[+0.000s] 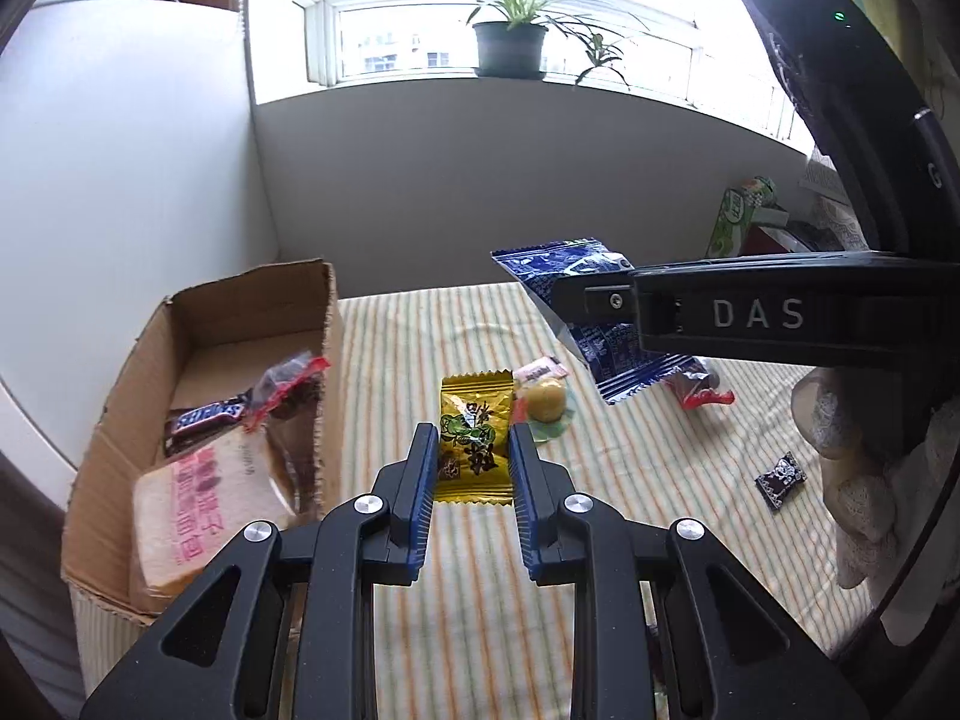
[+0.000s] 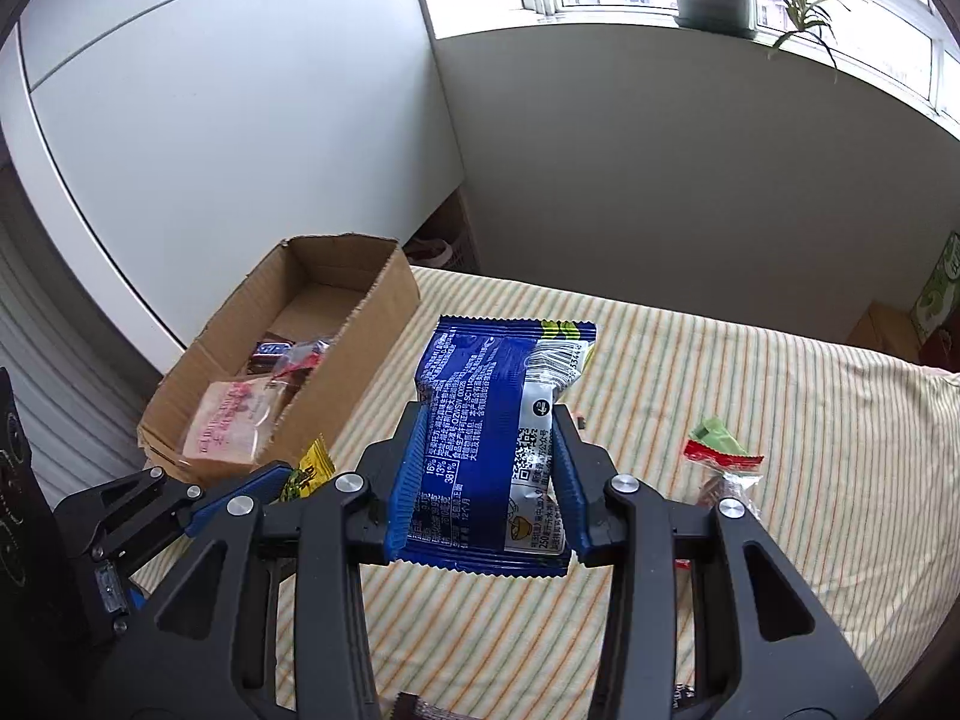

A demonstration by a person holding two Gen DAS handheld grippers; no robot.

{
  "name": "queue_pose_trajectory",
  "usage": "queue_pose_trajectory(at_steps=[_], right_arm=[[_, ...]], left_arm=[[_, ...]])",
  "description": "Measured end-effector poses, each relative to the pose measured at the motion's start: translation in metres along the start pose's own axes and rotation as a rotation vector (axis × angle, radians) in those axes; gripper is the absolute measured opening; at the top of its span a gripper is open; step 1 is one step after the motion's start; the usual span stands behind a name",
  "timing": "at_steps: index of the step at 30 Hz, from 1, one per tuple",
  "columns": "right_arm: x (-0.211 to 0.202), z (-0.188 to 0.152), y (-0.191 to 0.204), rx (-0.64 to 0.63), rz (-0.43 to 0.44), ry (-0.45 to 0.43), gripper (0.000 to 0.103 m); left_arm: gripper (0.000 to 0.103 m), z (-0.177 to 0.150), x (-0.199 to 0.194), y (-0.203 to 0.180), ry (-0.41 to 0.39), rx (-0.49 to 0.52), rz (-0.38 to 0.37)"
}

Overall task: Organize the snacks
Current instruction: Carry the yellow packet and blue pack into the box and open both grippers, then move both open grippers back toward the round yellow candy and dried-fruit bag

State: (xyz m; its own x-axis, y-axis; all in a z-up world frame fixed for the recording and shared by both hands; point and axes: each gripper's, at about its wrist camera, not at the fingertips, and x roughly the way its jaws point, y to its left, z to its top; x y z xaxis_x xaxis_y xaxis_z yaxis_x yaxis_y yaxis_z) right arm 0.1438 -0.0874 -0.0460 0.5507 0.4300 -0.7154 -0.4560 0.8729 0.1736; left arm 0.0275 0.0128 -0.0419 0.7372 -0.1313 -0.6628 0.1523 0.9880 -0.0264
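Note:
My left gripper (image 1: pixel 471 438) stands around a gold snack packet (image 1: pixel 475 438) on the striped cloth, its blue pads touching or nearly touching the packet's sides. My right gripper (image 2: pixel 492 420) is shut on a blue snack packet (image 2: pixel 492 420) and holds it in the air above the cloth; it also shows in the left wrist view (image 1: pixel 594 324). An open cardboard box (image 1: pixel 144 354) at the left holds a Snickers bar (image 1: pixel 207 417), a red-edged packet (image 1: pixel 288 384) and a pink-printed bread pack (image 1: pixel 198 510).
On the cloth lie a round yellow sweet in clear wrap (image 1: pixel 546 402), a red-ended packet (image 1: pixel 702 390), a small black candy (image 1: pixel 780 477) and a green-and-red wrapped snack (image 2: pixel 720 450). A green carton (image 1: pixel 735 216) stands far right. A potted plant (image 1: pixel 510 42) is on the windowsill.

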Motion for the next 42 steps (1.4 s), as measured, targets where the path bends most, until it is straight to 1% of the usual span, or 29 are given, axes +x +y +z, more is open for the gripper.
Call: queue_pose_trajectory(at_steps=[7, 12, 17, 24, 25, 27, 29, 30, 31, 32, 37, 42], right_arm=[[0.015, 0.009, 0.047, -0.047, 0.056, 0.008, 0.041], [0.036, 0.008, 0.079, -0.084, 0.086, 0.033, 0.041], [0.055, 0.008, 0.1, -0.107, 0.112, 0.055, 0.041], [0.067, 0.011, 0.125, -0.122, 0.139, 0.061, 0.042], [0.069, 0.011, 0.126, -0.118, 0.141, 0.061, 0.043], [0.071, 0.012, 0.128, -0.112, 0.144, 0.063, 0.048], [0.071, 0.012, 0.126, -0.106, 0.147, 0.054, 0.07], [0.07, 0.013, 0.125, -0.101, 0.145, 0.045, 0.073], [0.069, 0.014, 0.123, -0.095, 0.146, 0.039, 0.074], [0.068, 0.015, 0.121, -0.089, 0.146, 0.04, 0.074], [0.067, 0.016, 0.116, -0.081, 0.138, 0.039, 0.074], [0.062, 0.013, 0.108, -0.089, 0.112, 0.035, 0.074]], left_arm=[[0.022, -0.005, -0.011, 0.06, -0.03, -0.111, 0.061], [0.022, -0.011, -0.014, 0.098, -0.028, -0.174, 0.107], [0.022, -0.017, -0.016, 0.117, -0.024, -0.195, 0.139], [0.022, -0.02, -0.019, 0.137, -0.028, -0.228, 0.14], [0.022, -0.02, -0.018, 0.137, -0.024, -0.23, 0.138], [0.022, -0.021, -0.016, 0.139, -0.019, -0.234, 0.145], [0.027, -0.022, -0.015, 0.139, -0.013, -0.233, 0.145], [0.037, -0.022, -0.014, 0.14, -0.014, -0.235, 0.151], [0.051, -0.023, -0.014, 0.141, -0.015, -0.24, 0.156], [0.055, -0.023, -0.015, 0.142, -0.02, -0.246, 0.16], [0.055, -0.022, -0.018, 0.141, -0.035, -0.249, 0.154], [0.055, -0.02, -0.019, 0.135, -0.039, -0.235, 0.146]])
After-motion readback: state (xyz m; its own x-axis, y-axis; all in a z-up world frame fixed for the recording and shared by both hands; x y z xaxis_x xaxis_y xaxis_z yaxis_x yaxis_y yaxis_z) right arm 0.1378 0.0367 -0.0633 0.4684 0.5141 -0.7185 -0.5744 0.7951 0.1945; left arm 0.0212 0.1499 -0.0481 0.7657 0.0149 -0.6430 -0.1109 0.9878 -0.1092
